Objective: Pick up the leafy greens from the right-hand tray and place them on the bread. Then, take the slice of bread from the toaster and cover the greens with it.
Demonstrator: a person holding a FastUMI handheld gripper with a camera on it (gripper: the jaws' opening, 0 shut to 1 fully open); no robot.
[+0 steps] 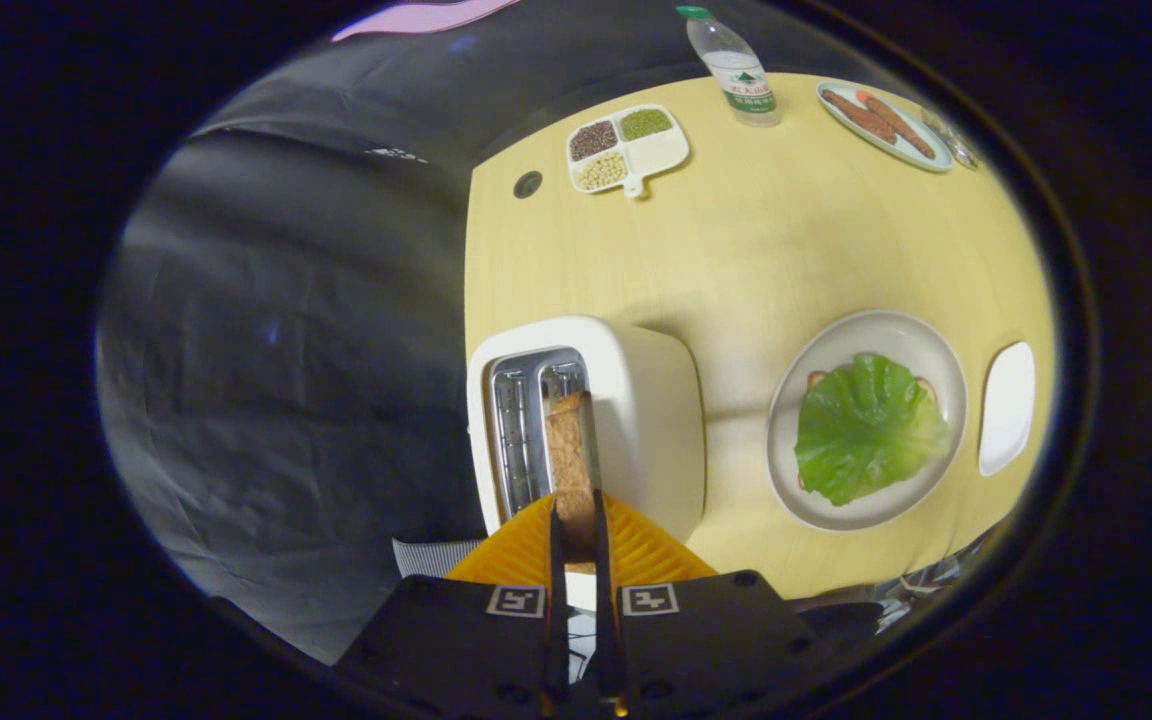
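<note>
pinching a slice of bread [570, 455] edgewise, the gripper [576, 540] sits at the bottom centre of the frame, its two fingers pressed nearly together on either face of the slice. the slice stands upright over the right-hand slot of a white toaster [636, 410], just ahead of the fingers; whether its lower edge is free of the slot cannot be told. the toaster rests near the left edge of a pale yellow wooden table [766, 240]. to its right, in the lower right of the frame, a round white plate [816, 370] carries the leafy greens [866, 428], spread over a lower slice of bread [816, 379] whose corners peek out. just beside the plate, further right, lies a small white tray [1006, 405]. toward the top of the frame stand a divided dish of grains [626, 150], a plastic bottle [736, 70] and an oval plate of sausages [881, 122]. dark wrinkled cloth [286, 330] covers the left half of the frame.
</note>
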